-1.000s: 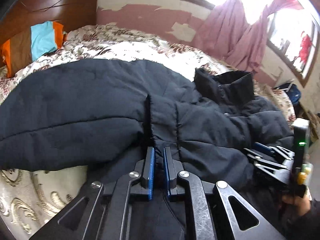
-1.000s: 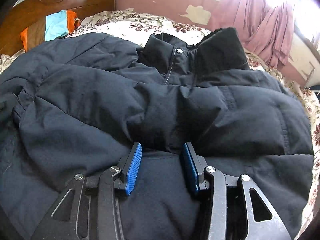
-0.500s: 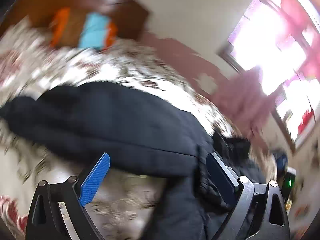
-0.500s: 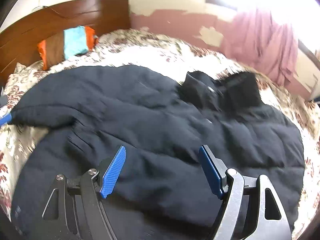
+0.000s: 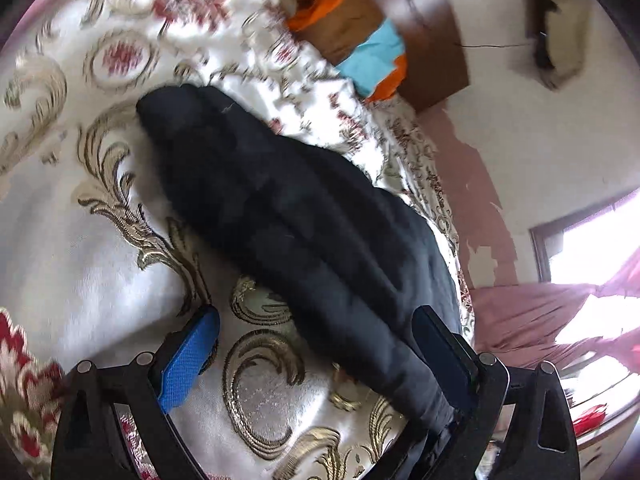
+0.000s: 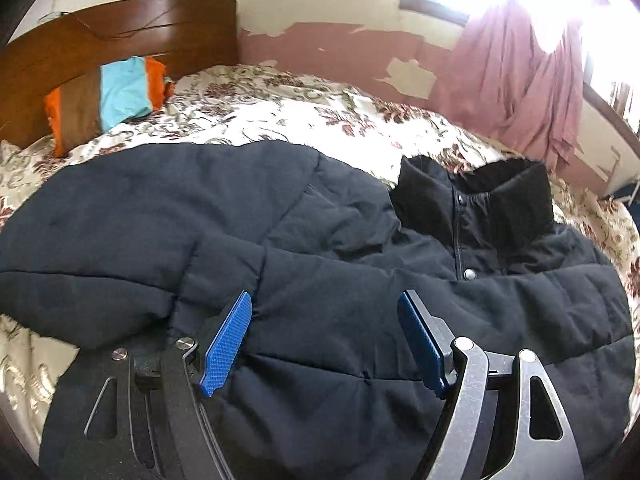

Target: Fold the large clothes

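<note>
Both grippers, left gripper (image 5: 316, 356) and right gripper (image 6: 324, 340), just let go and sit wide open, so the puffer jacket's (image 6: 320, 248) sleeve (image 5: 280, 208) probably gets folded next.

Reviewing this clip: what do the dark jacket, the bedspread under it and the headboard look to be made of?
Jacket: matte navy woven shell, likely nylon or polyester, padded; stitched quilt lines puff between seams, metal-looking snap at the collar.
Bedspread: glossy satin-like fabric, seemingly jacquard or embroidered; its cream ground shines around floral scrolls.
Headboard: reddish-brown wood or veneer, lacquered, with a soft sheen.
</note>
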Available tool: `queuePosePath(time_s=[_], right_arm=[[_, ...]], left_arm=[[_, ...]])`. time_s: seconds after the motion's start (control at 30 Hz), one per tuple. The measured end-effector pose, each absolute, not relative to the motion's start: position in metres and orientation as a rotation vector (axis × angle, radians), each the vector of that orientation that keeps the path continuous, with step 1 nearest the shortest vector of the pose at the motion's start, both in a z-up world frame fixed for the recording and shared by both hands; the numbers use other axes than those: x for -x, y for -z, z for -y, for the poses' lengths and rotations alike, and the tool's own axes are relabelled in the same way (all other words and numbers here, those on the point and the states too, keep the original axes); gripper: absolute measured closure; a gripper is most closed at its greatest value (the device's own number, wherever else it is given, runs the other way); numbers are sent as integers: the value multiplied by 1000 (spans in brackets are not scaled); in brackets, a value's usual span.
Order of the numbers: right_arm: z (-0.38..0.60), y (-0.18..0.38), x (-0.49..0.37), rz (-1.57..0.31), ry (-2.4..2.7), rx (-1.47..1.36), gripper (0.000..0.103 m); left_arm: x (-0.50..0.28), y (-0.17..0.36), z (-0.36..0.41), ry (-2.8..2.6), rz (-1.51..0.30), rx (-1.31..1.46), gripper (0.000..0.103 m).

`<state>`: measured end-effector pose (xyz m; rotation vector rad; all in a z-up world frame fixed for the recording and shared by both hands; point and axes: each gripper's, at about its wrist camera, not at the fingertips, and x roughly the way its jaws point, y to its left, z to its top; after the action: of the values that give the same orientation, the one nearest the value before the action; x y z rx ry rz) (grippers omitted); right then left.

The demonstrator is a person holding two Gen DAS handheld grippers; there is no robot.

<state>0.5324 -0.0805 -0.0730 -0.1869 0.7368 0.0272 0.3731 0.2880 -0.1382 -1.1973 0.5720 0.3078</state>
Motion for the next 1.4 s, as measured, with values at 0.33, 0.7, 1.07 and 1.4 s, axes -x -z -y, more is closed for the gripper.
queuePosePath(time_s=[0.33, 0.7, 1.07, 1.4], right_arm=[[87, 109, -542, -830, -40, 143, 32], [161, 57, -502, -782, -224, -291, 32], [261, 33, -436, -729, -129, -283, 32], [354, 26, -442, -724, -33, -423, 32]], left_arm=[[-400, 127, -281, -270, -568, 1063, 65], [-381, 38, -247, -225, -277, 805, 94], [-369, -53, -104, 22, -104, 360, 94], [-389, -53, 42, 224, -262, -24, 94]])
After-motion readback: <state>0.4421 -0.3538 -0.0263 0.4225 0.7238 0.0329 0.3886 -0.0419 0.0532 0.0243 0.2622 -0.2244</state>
